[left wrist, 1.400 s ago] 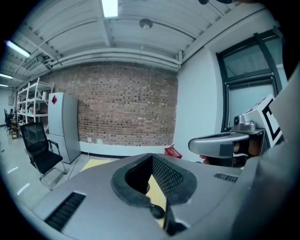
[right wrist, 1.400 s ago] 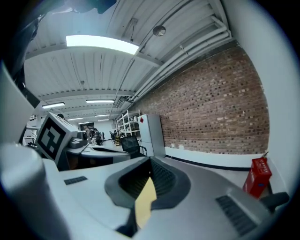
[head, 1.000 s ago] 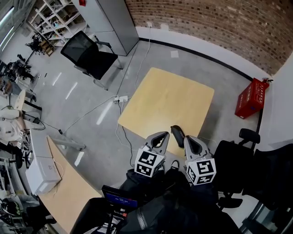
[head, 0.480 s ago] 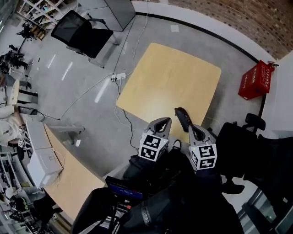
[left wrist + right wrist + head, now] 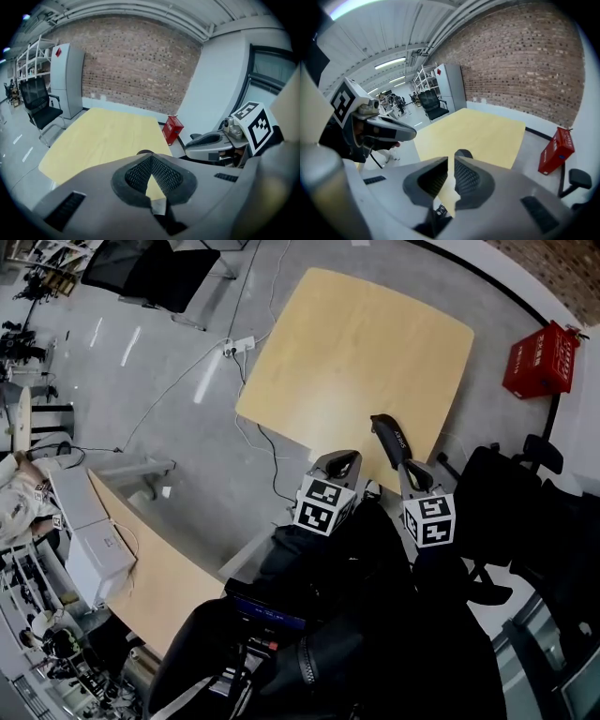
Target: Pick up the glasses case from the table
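Note:
The black glasses case (image 5: 389,439) lies on the light wooden table (image 5: 356,343), close to its near edge. It shows as a dark hump just past the jaw tips in the left gripper view (image 5: 144,152) and in the right gripper view (image 5: 463,153). My left gripper (image 5: 342,463) hangs at the table's near edge, left of the case, shut with nothing held (image 5: 151,168). My right gripper (image 5: 415,472) sits just short of the case's near end. Its jaws stand almost together with a thin slit, nothing between them (image 5: 451,164).
A red crate (image 5: 542,360) stands on the floor right of the table. A black office chair (image 5: 141,263) and a power strip with cables (image 5: 239,341) are to the far left. A second wooden desk (image 5: 159,577) runs along the near left. Dark chairs (image 5: 506,493) crowd the right.
Both grippers have dropped lower and tipped downward toward the table's near edge. The case now lies just beyond the right gripper's tips.

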{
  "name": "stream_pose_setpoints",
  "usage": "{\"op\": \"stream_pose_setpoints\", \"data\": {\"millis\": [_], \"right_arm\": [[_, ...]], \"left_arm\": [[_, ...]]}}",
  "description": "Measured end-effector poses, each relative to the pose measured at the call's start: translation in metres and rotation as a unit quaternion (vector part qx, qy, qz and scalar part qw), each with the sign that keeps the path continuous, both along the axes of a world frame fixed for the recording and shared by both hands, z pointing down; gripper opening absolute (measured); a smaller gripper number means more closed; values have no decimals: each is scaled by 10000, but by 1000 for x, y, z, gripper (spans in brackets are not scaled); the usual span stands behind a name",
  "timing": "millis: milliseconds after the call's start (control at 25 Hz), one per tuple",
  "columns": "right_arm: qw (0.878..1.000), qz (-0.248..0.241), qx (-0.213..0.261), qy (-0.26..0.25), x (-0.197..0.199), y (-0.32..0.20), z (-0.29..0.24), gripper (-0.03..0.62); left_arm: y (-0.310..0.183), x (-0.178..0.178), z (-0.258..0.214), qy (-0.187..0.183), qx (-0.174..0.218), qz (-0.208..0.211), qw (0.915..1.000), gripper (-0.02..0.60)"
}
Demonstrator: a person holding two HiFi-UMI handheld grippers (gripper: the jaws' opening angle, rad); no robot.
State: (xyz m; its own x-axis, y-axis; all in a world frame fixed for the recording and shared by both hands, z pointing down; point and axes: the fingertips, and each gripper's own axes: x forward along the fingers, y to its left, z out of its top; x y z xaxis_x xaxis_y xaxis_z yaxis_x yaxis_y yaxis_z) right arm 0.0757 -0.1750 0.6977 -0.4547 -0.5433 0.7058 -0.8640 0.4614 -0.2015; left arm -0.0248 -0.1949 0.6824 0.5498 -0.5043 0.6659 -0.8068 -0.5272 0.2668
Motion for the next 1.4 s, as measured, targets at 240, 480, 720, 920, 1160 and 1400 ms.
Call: {"op": "stream_pose_setpoints", "data": {"millis": [240,480,720,920,1160,1400], "right_arm": [[9991,-66,-407,100,-1,1,39,102],[9965,-160,-716,396,4,-2,79,238],[9925,-356,-912,726,7,-6,111,342],[9900,-500,-1034,824,4,-15,129,370],[9865,-626,-1176,956,-3,-22,149,393],[9792,-811,-1428,1189,-7,-26,168,399]], "left_arm": [[9,-5,27,82,-283,-64,9995,0],[20,-13,49,49,-450,-63,9990,0],[23,-27,64,26,-623,-122,9980,0],[20,-39,75,-16,-716,-188,9973,0],[21,-44,81,-73,-736,-206,9970,0],[23,-47,83,-44,-807,-250,9964,0]]}}
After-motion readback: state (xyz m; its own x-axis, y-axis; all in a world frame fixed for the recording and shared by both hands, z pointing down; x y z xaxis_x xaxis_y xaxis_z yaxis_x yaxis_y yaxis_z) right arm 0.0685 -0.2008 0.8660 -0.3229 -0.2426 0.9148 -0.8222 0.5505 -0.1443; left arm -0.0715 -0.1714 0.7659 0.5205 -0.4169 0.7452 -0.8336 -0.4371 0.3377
